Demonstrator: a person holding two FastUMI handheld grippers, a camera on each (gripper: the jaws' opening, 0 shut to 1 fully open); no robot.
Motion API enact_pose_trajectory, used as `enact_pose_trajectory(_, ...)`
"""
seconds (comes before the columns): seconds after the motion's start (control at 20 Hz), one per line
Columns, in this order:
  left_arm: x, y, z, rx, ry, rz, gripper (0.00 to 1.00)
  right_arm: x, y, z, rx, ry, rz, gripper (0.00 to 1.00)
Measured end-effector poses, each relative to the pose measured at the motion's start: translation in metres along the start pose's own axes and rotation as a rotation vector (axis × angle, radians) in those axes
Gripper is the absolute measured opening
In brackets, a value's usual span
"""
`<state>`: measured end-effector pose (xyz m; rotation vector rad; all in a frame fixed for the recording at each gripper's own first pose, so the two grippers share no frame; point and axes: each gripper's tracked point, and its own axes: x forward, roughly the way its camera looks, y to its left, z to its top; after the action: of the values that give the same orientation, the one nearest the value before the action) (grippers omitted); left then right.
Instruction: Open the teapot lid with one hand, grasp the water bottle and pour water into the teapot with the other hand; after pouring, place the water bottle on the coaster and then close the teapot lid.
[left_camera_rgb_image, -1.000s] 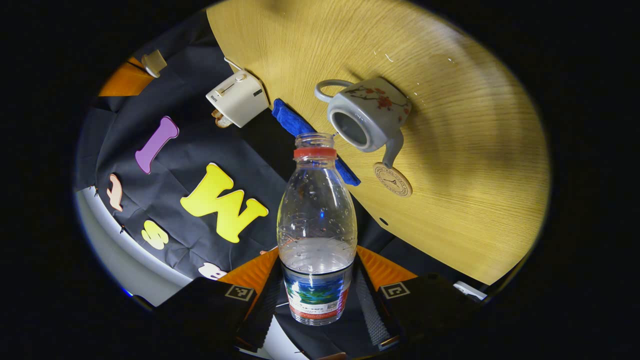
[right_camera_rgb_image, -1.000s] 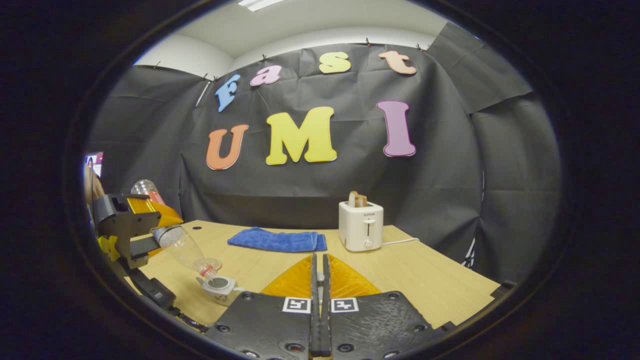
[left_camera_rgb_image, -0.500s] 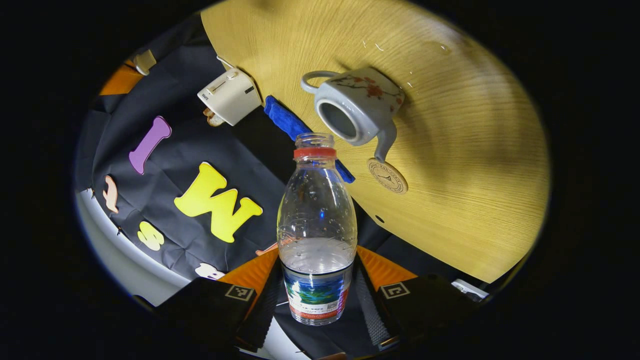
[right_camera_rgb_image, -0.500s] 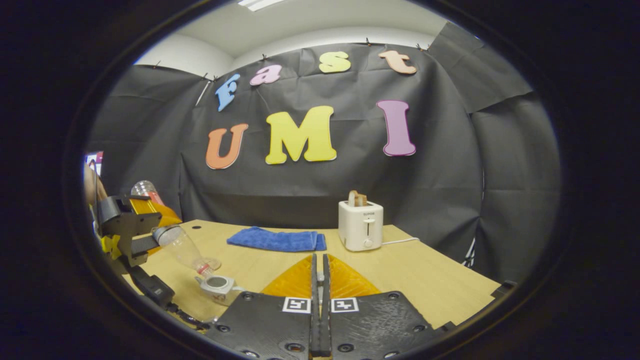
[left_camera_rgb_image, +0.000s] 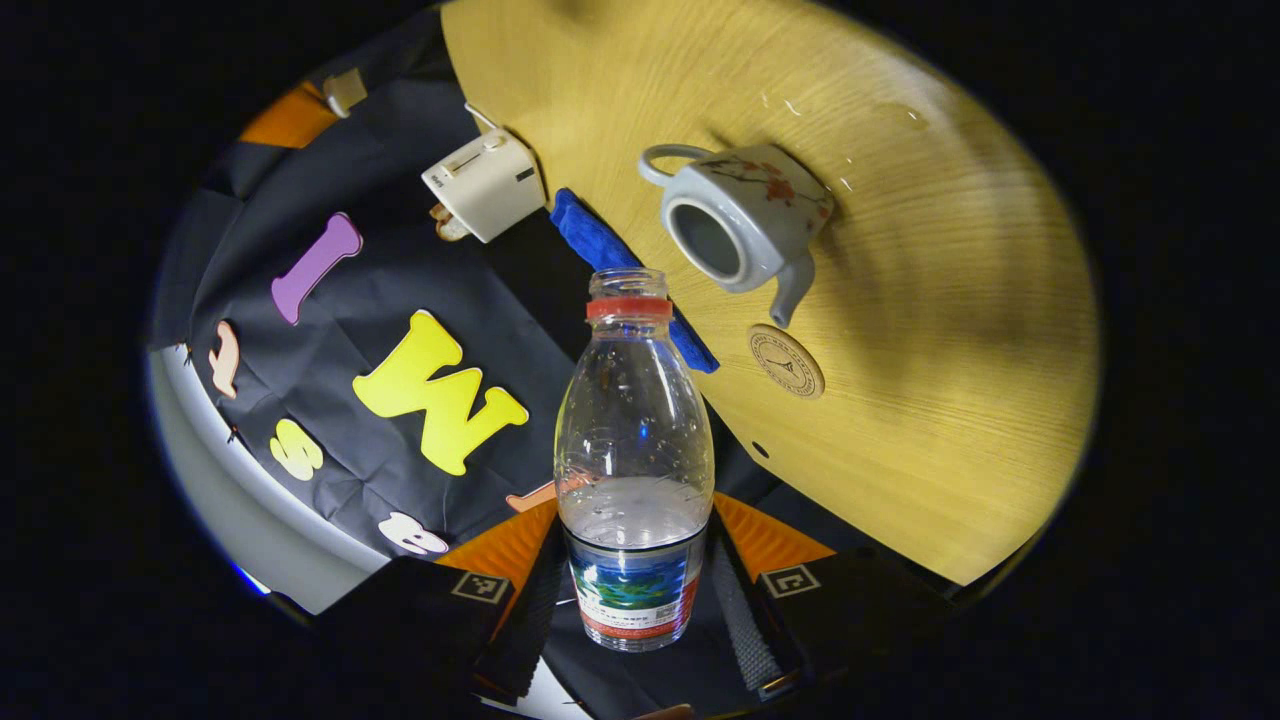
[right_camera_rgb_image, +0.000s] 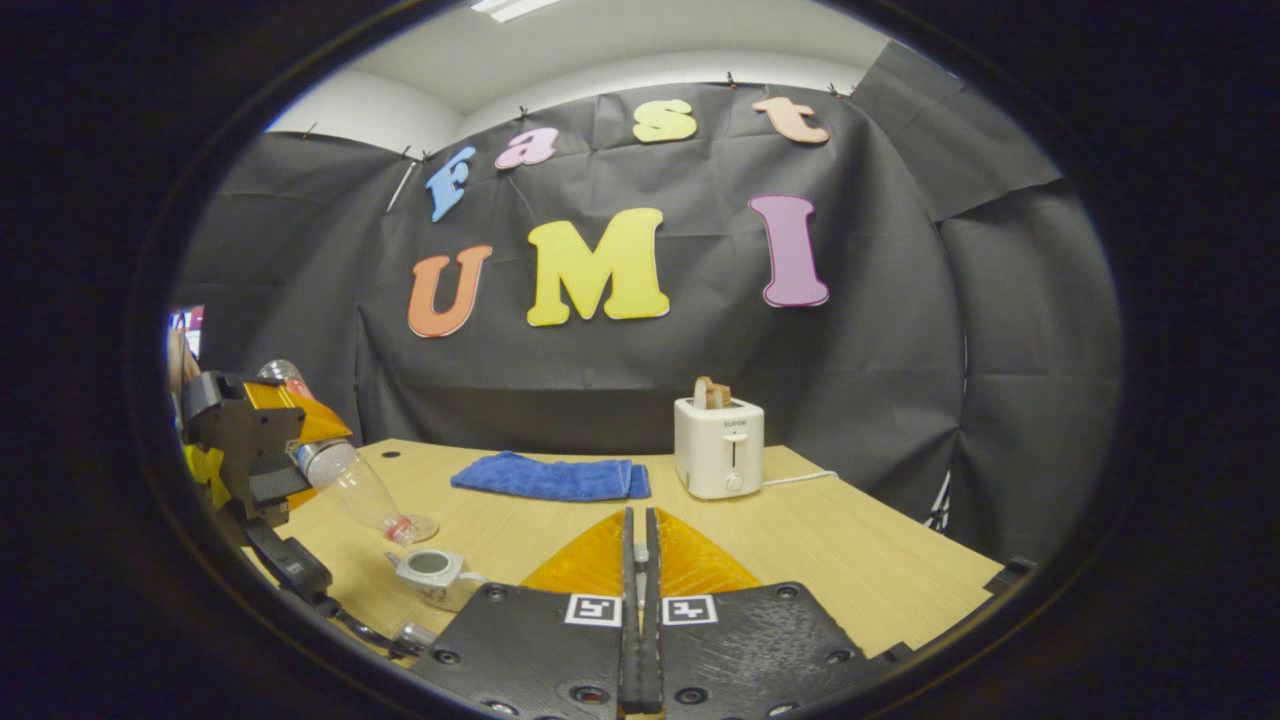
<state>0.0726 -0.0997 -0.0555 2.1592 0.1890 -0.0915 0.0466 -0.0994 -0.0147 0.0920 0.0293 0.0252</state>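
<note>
A clear water bottle (left_camera_rgb_image: 635, 450) with a red neck ring and no cap sits between the fingers of my left gripper (left_camera_rgb_image: 635, 560), which is shut on its labelled lower half. A little water lies at its base end. Beyond its mouth stands the grey flowered teapot (left_camera_rgb_image: 745, 215), open at the top, beside the round coaster (left_camera_rgb_image: 786, 360). In the right gripper view the bottle (right_camera_rgb_image: 355, 485) tilts mouth-down, above and apart from the teapot (right_camera_rgb_image: 430, 572). My right gripper (right_camera_rgb_image: 640, 520) is shut above the table; a pale sliver of the teapot lid shows in the slit between its fingers.
A white toaster (right_camera_rgb_image: 718, 448) with bread in it stands at the back of the wooden table (right_camera_rgb_image: 850, 560). A folded blue cloth (right_camera_rgb_image: 550, 477) lies to its left. Small water drops glint on the table beyond the teapot in the left gripper view.
The bottle's mouth, which hung right over the teapot's opening, has lifted up and back from it. The right gripper has risen slightly.
</note>
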Motion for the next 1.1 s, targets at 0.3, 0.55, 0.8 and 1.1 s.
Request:
enact_pose_trajectory(0.3, -0.002, 0.001, -0.004, -0.408, -0.048, -0.032, 0.76, 0.004, -0.011, -0.002, 0.008, 0.002, -0.028, 0.00)
enact_pose_trajectory(0.55, 0.005, 0.019, -0.022, -0.799, -0.039, -0.019, 0.76, 0.004, -0.008, -0.004, 0.012, 0.007, -0.038, 0.00)
enact_pose_trajectory(0.8, 0.024, 0.018, -0.035, -1.135, -0.014, -0.026, 0.76, 0.003, 0.002, -0.006, -0.012, 0.007, -0.027, 0.00)
enact_pose_trajectory(1.1, 0.046, 0.000, -0.030, -1.448, -0.034, 0.023, 0.76, 0.004, 0.011, -0.010, -0.022, -0.001, -0.011, 0.00)
